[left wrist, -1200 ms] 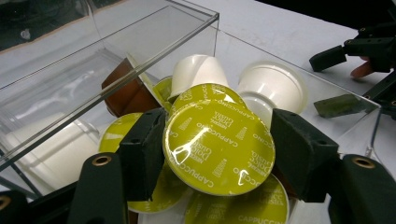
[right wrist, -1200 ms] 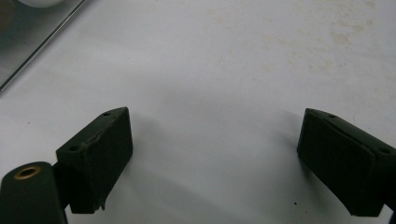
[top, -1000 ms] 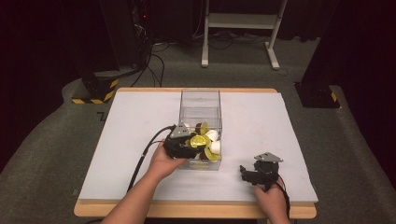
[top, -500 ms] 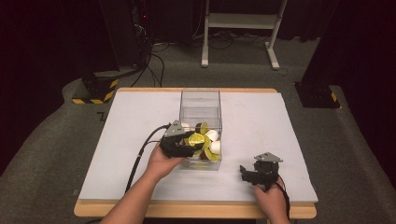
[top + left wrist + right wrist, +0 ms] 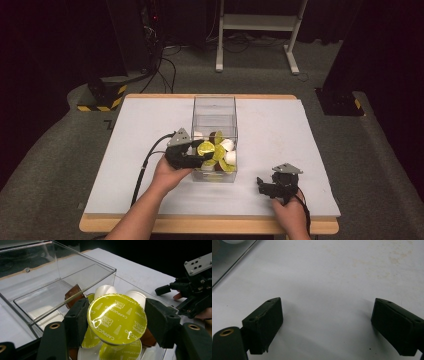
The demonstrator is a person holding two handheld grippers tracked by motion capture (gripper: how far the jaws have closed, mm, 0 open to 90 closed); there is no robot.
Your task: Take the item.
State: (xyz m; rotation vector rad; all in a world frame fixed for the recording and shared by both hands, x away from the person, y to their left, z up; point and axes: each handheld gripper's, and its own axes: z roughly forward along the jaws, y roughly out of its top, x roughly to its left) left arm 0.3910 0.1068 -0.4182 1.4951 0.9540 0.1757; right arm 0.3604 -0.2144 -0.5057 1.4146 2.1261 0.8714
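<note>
The left gripper [image 5: 116, 322] has its two black jaws closed around a yellow-lidded cappuccino capsule [image 5: 117, 318], which fills the lower centre of the left gripper view, its foil lid tilted up toward the camera. The capsule sits above the heap of other capsules [image 5: 220, 150] in the near end of the clear plastic box [image 5: 214, 107]; from the high view, just left of centre, the gripper is at the box's near left wall, reaching over it. Whether the capsule has left the heap or still touches it I cannot tell, since other yellow lids lie directly beneath it. The step in hand looks like picking one capsule out of the box. The next move calls for a straight lift that clears the transparent rim without knocking the neighbouring white and brown capsules, then carrying the capsule to the bare table [image 5: 150, 125]. The right gripper [image 5: 272, 188] rests low right in the high view, on the white tabletop well apart from the box; its jaws stand wide apart with nothing between them, so it seems idle for now.
</note>
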